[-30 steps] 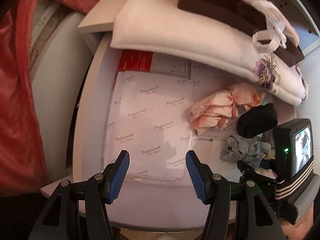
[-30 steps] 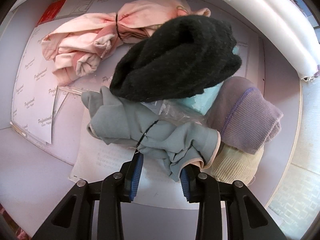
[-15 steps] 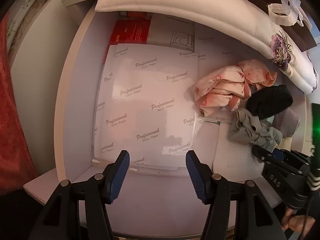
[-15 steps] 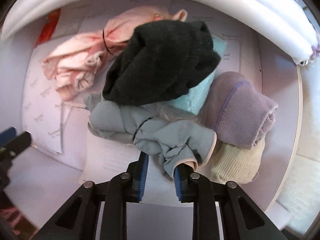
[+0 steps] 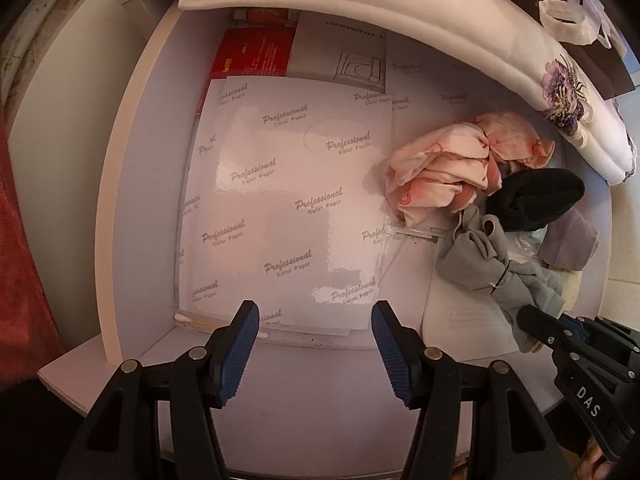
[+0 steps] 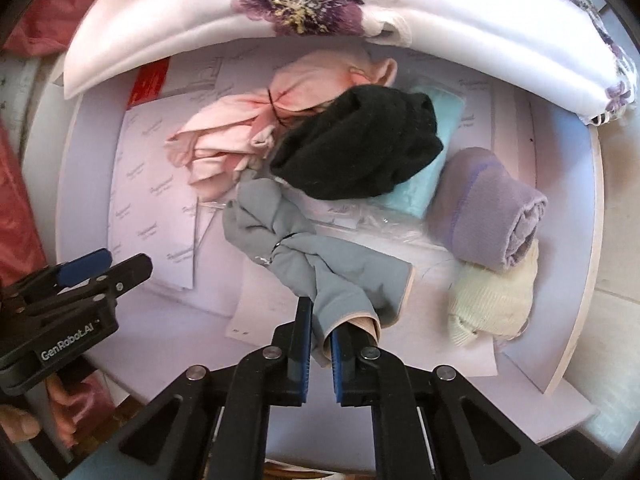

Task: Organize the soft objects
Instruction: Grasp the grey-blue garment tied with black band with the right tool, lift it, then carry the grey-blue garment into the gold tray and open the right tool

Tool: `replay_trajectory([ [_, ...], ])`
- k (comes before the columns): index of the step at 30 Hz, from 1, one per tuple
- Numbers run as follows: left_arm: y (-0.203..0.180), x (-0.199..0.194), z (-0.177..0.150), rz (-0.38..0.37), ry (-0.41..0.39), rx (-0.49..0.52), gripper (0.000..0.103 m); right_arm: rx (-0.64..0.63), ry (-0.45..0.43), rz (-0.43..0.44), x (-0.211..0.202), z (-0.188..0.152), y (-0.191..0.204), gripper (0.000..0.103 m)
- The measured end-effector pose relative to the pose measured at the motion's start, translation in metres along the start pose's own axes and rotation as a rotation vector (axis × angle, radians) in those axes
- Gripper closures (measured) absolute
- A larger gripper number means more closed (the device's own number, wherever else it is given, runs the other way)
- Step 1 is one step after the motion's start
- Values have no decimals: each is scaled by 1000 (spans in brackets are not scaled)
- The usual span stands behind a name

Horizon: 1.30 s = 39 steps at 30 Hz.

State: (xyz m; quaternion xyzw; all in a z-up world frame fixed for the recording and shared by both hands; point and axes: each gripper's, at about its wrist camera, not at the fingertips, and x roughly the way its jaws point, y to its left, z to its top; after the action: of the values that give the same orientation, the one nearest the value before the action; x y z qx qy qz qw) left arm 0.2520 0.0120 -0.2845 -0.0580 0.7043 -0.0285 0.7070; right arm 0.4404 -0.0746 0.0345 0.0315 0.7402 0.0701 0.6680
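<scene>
The right gripper (image 6: 320, 344) had its blue-padded jaws pinched tight on the cuff end of a grey-blue knotted cloth bundle (image 6: 316, 264), which trailed away from the pads across the pale lilac shelf (image 6: 560, 380). Just beyond it lay a black fuzzy knitted roll (image 6: 360, 144), resting partly on a pale turquoise soft item (image 6: 424, 184) and touching a pink tied cloth bundle (image 6: 236, 140). A lilac ribbed rolled sock (image 6: 488, 212) sat beside a cream knitted roll (image 6: 492, 300) at the right. The left gripper (image 5: 314, 350) hung with its jaws wide apart and nothing between them, above glossy white sheets printed "Professional Color Paper" (image 5: 280, 200). A white flower-printed padded cushion (image 6: 360, 16) overhung the back.
</scene>
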Motion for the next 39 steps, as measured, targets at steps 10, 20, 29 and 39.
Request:
replay_trajectory([
  [10,1,0,0,16,-2,9,44,-50,-6,-43,5,6,4,65],
  [20,-5,-1,1,13,-16,39,44,-247,39,-191,28,21,40,49],
  [29,-3,3,2,-4,-3,8,44,-230,47,-167,31,21,39,91],
  [39,5,2,3,-6,-15,-7,44,-210,-26,-98,-30,3,48,92],
])
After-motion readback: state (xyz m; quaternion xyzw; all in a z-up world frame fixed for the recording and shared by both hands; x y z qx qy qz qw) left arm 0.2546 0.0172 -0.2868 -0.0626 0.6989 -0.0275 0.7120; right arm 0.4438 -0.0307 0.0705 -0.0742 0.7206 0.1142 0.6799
